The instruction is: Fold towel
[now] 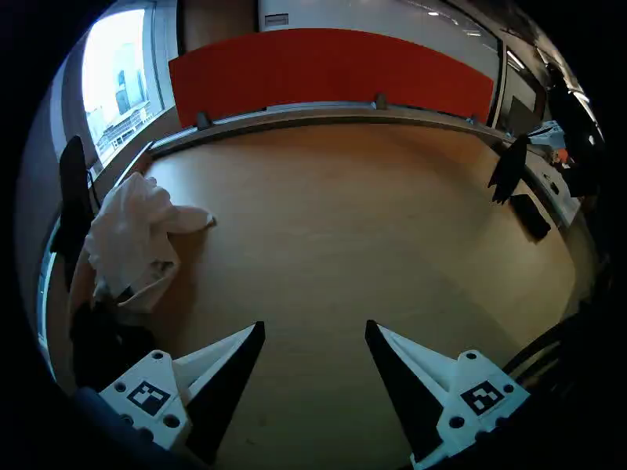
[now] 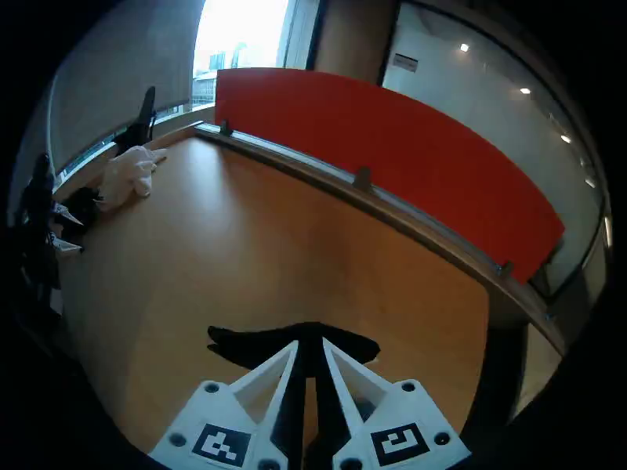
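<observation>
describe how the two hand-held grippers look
The left hand-held gripper has two white fingers tapering to points, with black inner pads, and a square black-and-white marker and small screw holes on each base. The right hand-held gripper has the same build: white fingers, black inner faces, a square marker on each.

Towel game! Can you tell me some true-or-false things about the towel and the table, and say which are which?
1. The towel is white. True.
2. The towel is folded neatly. False: it lies in a crumpled heap.
3. The left gripper holds the towel. False: it is open over the bare table, and the towel lies off to one side.
4. The panel behind the table is red. True.
</observation>
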{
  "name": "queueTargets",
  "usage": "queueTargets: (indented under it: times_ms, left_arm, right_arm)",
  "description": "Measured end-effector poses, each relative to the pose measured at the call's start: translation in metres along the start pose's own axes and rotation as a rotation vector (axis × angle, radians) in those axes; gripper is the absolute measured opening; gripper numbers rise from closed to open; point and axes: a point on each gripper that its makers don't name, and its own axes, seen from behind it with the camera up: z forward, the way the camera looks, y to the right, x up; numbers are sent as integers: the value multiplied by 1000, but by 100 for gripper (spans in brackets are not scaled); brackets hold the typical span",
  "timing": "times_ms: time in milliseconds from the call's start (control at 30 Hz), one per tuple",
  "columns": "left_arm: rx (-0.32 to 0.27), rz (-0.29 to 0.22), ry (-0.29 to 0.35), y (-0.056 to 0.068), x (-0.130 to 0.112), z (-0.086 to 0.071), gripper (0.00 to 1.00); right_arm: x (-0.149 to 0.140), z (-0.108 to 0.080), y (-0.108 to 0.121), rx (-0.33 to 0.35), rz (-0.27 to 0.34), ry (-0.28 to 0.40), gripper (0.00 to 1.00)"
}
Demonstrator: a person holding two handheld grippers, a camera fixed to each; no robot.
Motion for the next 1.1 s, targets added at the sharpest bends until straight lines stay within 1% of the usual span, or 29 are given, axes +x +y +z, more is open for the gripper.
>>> queueTargets:
  times_ms: [167,500,700,900,1100]
  left_arm:
    - [3,6,-4,1,2,0,95]
    - [5,20,-10,8,6,2,95]
    - [5,20,-14,11,7,4,95]
    - [7,25,-14,14,11,4,95]
    - [3,32,-14,17,15,6,95]
  right_arm:
    - [-15,-1,23,-30,-3,-35,6]
    - [-27,-6,62,-71,35,-53,6]
    - [-37,-7,83,-91,51,-69,6]
    - [-48,-7,98,-106,64,-86,7]
    - [-55,-10,104,-111,78,-90,6]
